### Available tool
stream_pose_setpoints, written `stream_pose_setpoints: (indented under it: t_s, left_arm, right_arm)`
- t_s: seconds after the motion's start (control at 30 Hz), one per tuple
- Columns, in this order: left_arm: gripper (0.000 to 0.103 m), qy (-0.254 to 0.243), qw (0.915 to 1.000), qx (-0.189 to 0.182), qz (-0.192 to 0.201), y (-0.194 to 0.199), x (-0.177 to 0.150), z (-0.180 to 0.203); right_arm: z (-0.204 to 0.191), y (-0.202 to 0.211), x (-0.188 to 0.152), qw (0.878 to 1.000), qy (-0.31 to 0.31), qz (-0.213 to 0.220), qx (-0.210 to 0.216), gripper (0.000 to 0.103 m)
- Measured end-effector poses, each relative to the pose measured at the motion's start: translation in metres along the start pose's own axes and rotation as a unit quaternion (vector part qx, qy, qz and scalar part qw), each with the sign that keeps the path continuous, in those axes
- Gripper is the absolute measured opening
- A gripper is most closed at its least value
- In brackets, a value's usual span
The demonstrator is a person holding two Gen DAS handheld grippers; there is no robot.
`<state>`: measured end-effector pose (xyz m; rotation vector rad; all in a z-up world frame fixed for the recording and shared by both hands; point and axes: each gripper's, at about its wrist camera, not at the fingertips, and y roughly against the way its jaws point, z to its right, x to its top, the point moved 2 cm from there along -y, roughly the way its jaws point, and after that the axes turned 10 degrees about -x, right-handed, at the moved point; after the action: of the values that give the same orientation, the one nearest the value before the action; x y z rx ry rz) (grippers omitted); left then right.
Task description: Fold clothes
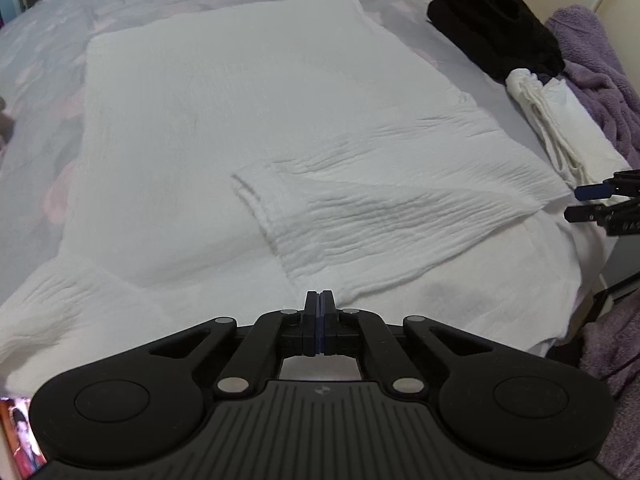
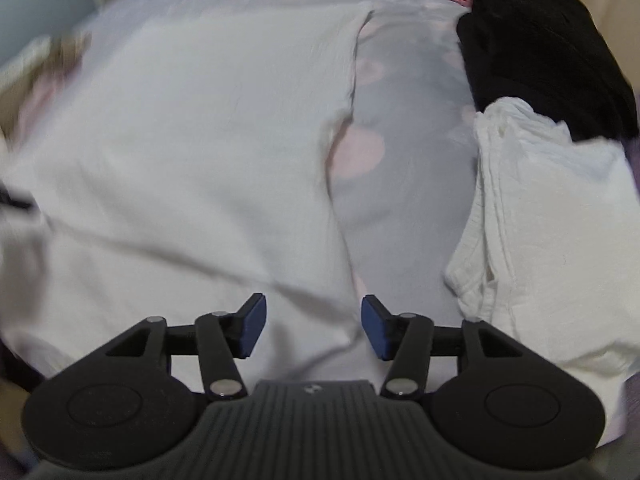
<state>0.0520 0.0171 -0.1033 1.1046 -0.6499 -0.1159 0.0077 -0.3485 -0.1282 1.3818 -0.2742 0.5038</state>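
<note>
While spread flat across the bedsheet (image 1: 48, 40), the white top (image 1: 208, 120) has one sleeve (image 1: 380, 216) folded over its body. Black garment (image 1: 496, 20) and folded white cloth (image 1: 556, 120) lie beside it. Left gripper (image 1: 319, 300): fingers pressed together, holding nothing visible. Right gripper (image 2: 313, 326): fingers spread wide, empty, above the top's edge

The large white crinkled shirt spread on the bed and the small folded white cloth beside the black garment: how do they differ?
The large white crinkled shirt lies spread flat, one sleeve folded across it; the small folded white cloth is already stacked in layers. The shirt fills the middle of the bed; the cloth sits at the edge, touching the black garment. The shut left gripper is at the shirt, not at the cloth. Both are white fabric.
</note>
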Motion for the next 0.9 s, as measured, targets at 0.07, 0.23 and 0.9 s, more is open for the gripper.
stream_pose_setpoints:
  t_s: [0.07, 0.23, 0.9]
  left_arm:
    - [0.0, -0.001, 0.9999, -0.005, 0.014, 0.003, -0.001, 0.0]
    - [0.008, 0.007, 0.9997, -0.014, 0.02, -0.002, -0.004, 0.003]
    - [0.004, 0.011, 0.9996, -0.021, 0.017, -0.002, 0.006, 0.005]
  right_arm:
    - [0.001, -0.008, -0.003, 1.0, 0.001, -0.006, -0.013, 0.056]
    - [0.01, -0.017, -0.003, 0.999, -0.033, -0.018, -0.003, 0.056]
    - [0.016, -0.027, -0.006, 0.997, -0.069, -0.019, 0.011, 0.042]
